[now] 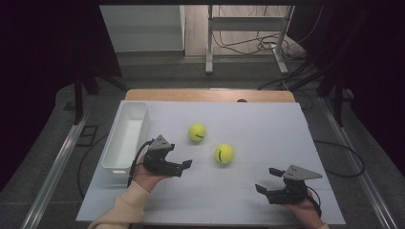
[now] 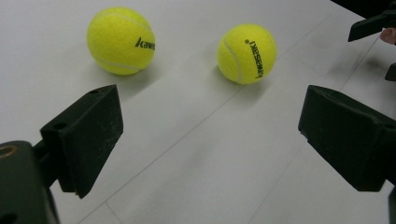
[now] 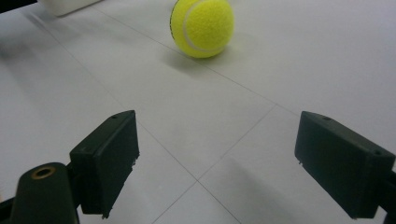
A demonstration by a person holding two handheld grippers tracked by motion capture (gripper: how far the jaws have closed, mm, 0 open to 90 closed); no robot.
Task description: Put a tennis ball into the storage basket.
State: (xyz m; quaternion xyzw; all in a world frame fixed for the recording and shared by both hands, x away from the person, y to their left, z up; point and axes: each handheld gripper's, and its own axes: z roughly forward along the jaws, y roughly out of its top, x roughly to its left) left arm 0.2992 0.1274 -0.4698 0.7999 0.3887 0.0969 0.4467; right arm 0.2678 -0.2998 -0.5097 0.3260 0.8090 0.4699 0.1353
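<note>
Two yellow tennis balls lie on the white table top [image 1: 248,124]. The far ball [image 1: 197,132] [image 2: 121,41] sits nearer the bin and the near ball [image 1: 224,154] [image 2: 246,53] [image 3: 202,27] sits mid-table. My left gripper [image 1: 184,168] [image 2: 210,140] rests low at the front left, open and holding nothing, pointing right toward both balls a short way off. At the front right my right gripper [image 1: 266,180] [image 3: 219,158] is open too, nothing between its jaws, pointing left toward the near ball. Its jaw tip [image 2: 371,25] shows in the left gripper view.
A long white bin [image 1: 125,136] [image 3: 70,5] stands along the left edge of the table top, just left of my left hand. Past the table's far edge are a floor with cables [image 1: 258,45] and metal frame legs [image 1: 209,38].
</note>
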